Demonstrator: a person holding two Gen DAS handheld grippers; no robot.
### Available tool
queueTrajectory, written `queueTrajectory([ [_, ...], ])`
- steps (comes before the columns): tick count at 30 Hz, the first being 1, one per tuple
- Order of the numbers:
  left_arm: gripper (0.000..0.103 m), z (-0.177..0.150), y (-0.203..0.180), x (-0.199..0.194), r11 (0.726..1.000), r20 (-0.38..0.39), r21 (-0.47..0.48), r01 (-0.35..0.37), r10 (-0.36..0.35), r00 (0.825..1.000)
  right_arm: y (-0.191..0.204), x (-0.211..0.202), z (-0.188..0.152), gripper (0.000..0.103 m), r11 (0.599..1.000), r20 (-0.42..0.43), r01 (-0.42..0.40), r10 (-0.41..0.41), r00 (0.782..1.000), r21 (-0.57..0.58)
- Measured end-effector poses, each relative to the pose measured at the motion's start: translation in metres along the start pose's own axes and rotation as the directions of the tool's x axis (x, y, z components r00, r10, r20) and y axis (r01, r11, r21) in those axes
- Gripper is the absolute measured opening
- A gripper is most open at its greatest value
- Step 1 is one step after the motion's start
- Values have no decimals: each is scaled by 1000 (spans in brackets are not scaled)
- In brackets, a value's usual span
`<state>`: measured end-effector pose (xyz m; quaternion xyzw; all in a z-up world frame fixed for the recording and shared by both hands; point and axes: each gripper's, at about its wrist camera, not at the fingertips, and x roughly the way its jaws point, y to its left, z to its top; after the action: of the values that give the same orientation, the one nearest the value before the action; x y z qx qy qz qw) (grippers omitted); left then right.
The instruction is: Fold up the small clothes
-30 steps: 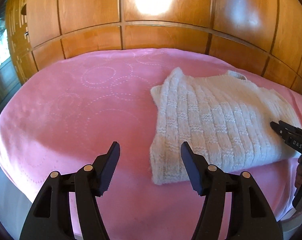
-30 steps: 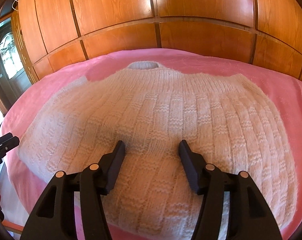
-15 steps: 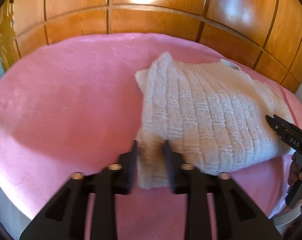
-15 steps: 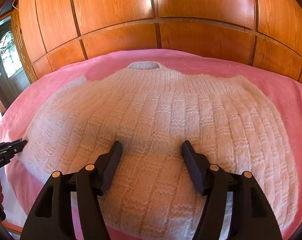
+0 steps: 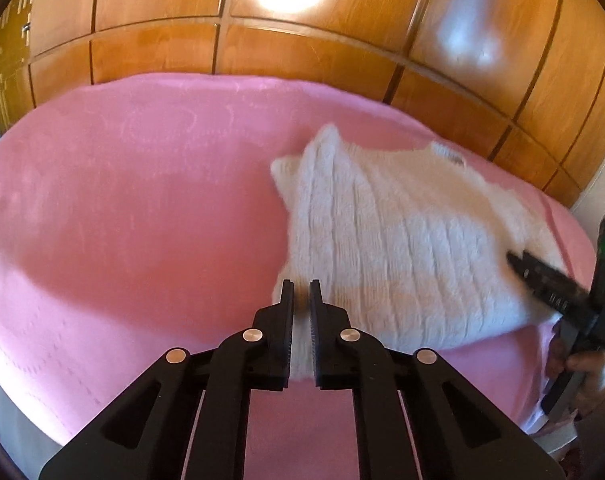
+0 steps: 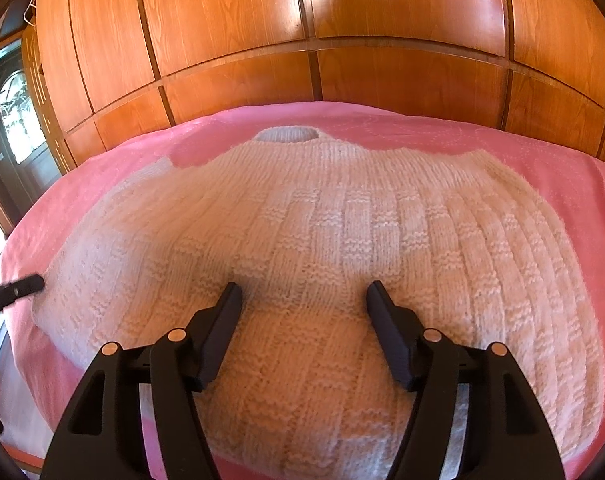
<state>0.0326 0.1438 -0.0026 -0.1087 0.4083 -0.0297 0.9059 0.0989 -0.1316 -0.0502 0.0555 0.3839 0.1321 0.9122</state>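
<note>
L gripper (image 5: 301,286) is nearly closed, pinching the near-left corner of the white knit sweater (image 5: 386,248); a strip of knit sits between the fingers and the pads press on it. Its jaws have just been closing, w/ the fabric between them. The rest of the sweater spreads ahead and to the right of this gripper, flat on the pink bedspread (image 5: 142,208). Left wrist view is motion-blurred, so stitch detail is soft there.

R gripper (image 6: 302,292) stands wide, jaws apart and nothing pinched between them. Its jaws have just been opening a bit further. It hovers over the hem area of the sweater (image 6: 322,240), knit showing in the gap and on both sides of the fingers; can't tell if the fingertips touch the fabric. Neck opening lies straight ahead of this gripper, at the far edge of the garment, w/ pink bedspread (image 6: 502,148) beyond it.

From the left wrist view the R gripper (image 5: 516,261) shows at far right, tips over the sweater's right part, a hand (image 5: 582,368) on its handle. From the right wrist view the L gripper's tip (image 6: 34,282) shows at far left, at the sweater's left edge.

Wooden wardrobe panels (image 6: 342,20) rise behind the bed, ahead of both grippers.
</note>
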Motion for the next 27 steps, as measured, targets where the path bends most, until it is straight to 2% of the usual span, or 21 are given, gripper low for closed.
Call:
queueTrajectory([
  [1, 18, 6, 2, 2, 1000, -1, -14, 11, -11, 1000, 0, -1, -1, 65, 1000, 2, 1, -1, 1000, 1],
  [6, 19, 45, 6, 23, 997, -17, -36, 61, -62, 998, 2, -3, -2, 65, 1000, 7, 7, -7, 1000, 5],
  [11, 19, 82, 6, 62, 989, -84, -73, 128, -134, 987, 2, -3, -1, 66, 1000, 5, 7, -7, 1000, 5],
  [14, 53, 97, 6, 83, 979, -112, -126, 160, -174, 978, 2, -3, 0, 66, 1000, 5, 7, -7, 1000, 4],
  [16, 53, 102, 5, 93, 972, -123, -156, 176, -196, 973, 2, -3, -1, 67, 1000, 5, 7, -7, 1000, 4],
  [17, 44, 104, 3, 97, 965, -128, -166, 201, -223, 966, 2, -2, 0, 67, 1000, 5, 6, -6, 1000, 3],
  [18, 26, 104, -1, 98, 963, -130, -160, 216, -237, 963, 2, -2, 0, 67, 1000, 6, 6, -6, 1000, 4],
  [20, 6, 105, -8, 101, 971, -135, -119, 207, -223, 965, 2, -2, 0, 67, 1000, 8, 6, -6, 1000, 5],
  [22, 5, 102, -12, 90, 978, -72, -98, 187, -194, 978, 2, -2, 0, 67, 1000, 7, 7, -7, 1000, 5],
  [24, 5, 97, -11, 64, 980, 29, -87, 177, -175, 984, 2, -1, 0, 67, 1000, 8, 3, -3, 1000, 7],
  [25, 5, 93, -10, 54, 984, 58, -89, 154, -149, 987, 2, -1, -1, 67, 1000, 10, 4, -4, 1000, 8],
  [26, 5, 87, -8, 50, 991, 78, -86, 99, -92, 993, 3, 0, -1, 68, 1000, 14, 7, -7, 1000, 9],
  [27, 5, 82, -5, 54, 995, 68, -84, 56, -50, 996, 3, 2, -2, 69, 1000, 16, 9, -10, 1000, 9],
])
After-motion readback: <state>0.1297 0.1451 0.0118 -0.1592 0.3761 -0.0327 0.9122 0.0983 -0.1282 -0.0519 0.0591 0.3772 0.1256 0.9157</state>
